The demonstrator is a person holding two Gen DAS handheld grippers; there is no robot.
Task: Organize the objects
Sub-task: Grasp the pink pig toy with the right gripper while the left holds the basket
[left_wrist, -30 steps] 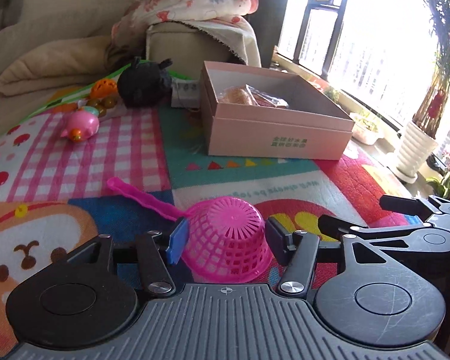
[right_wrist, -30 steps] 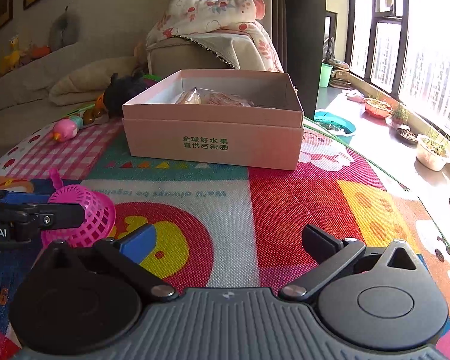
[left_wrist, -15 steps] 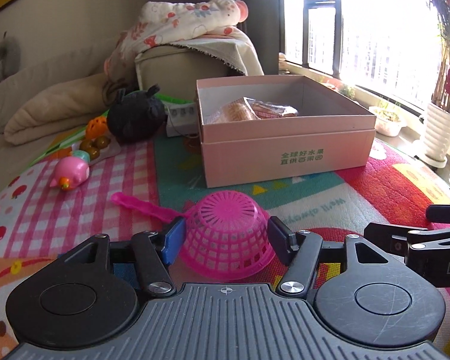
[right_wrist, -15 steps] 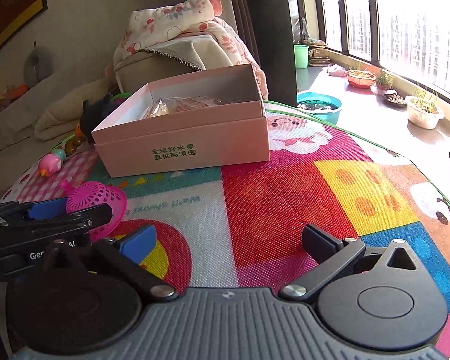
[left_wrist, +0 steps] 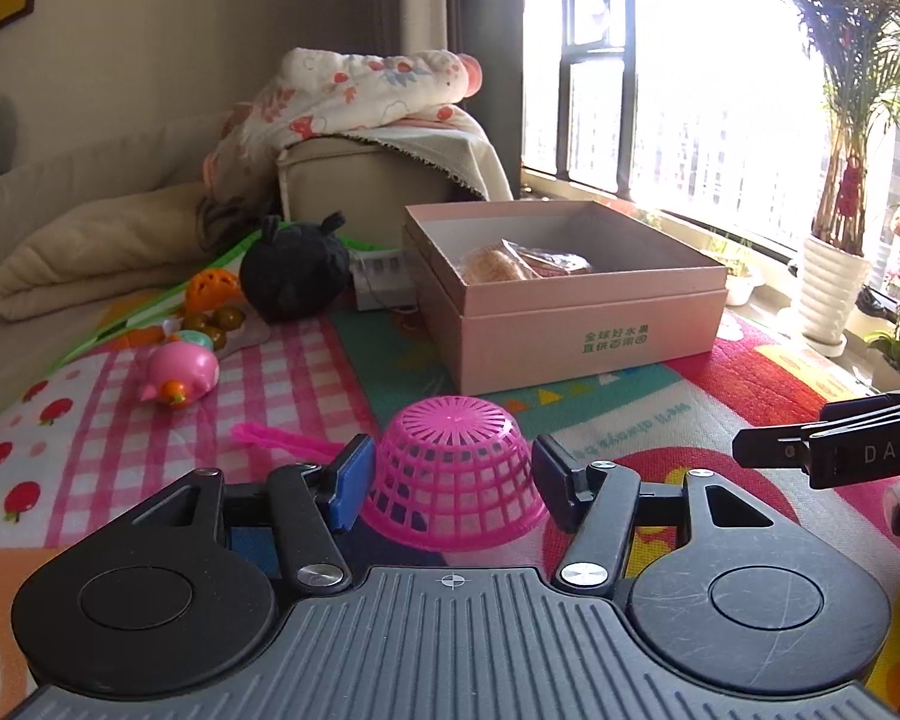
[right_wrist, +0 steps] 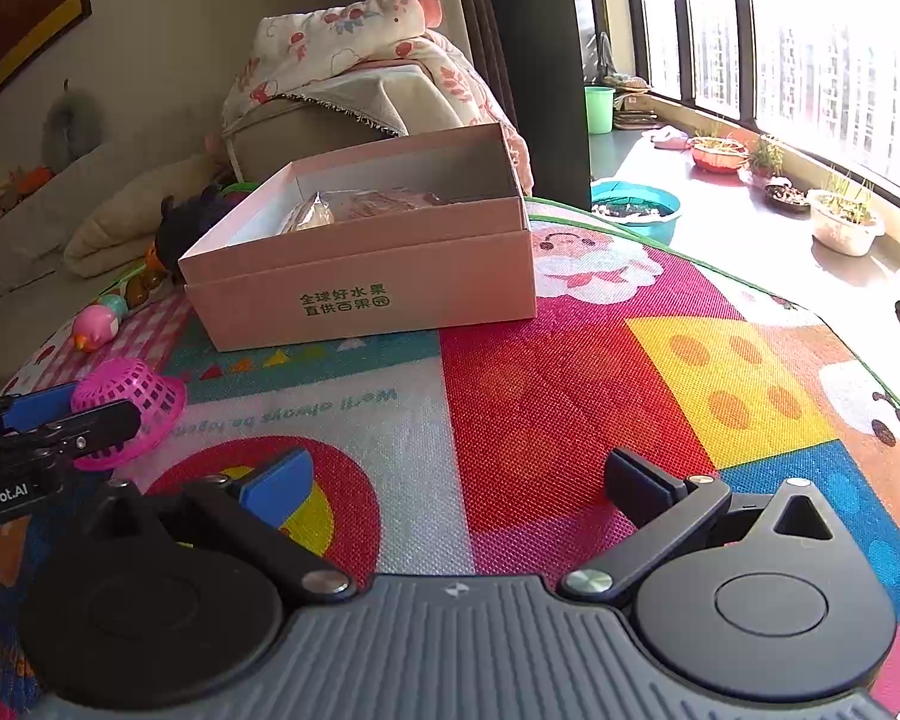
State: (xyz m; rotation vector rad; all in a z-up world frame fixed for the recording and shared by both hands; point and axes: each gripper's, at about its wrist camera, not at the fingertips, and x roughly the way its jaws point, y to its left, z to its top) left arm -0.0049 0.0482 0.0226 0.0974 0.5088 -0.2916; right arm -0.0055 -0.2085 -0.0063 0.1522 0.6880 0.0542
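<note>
A pink plastic sieve basket (left_wrist: pixel 453 471) with a handle sits upside down between the fingers of my left gripper (left_wrist: pixel 450 480), which is shut on it and holds it above the play mat. It also shows in the right wrist view (right_wrist: pixel 129 402), at the left. An open pink cardboard box (left_wrist: pixel 570 294) with wrapped food inside stands behind it; the right wrist view shows the box (right_wrist: pixel 366 276) too. My right gripper (right_wrist: pixel 459 489) is open and empty over the mat.
A pink pig toy (left_wrist: pixel 180 372), an orange ball (left_wrist: pixel 213 288) and a black stuffed toy (left_wrist: pixel 294 276) lie at the left. A sofa with blankets (left_wrist: pixel 360 102) is behind. Plant pots (left_wrist: pixel 834 294) stand by the window at the right.
My left gripper has closed on the pink basket and lifted it, the view rising and tilting up. The right gripper has also risen and stayed open.
</note>
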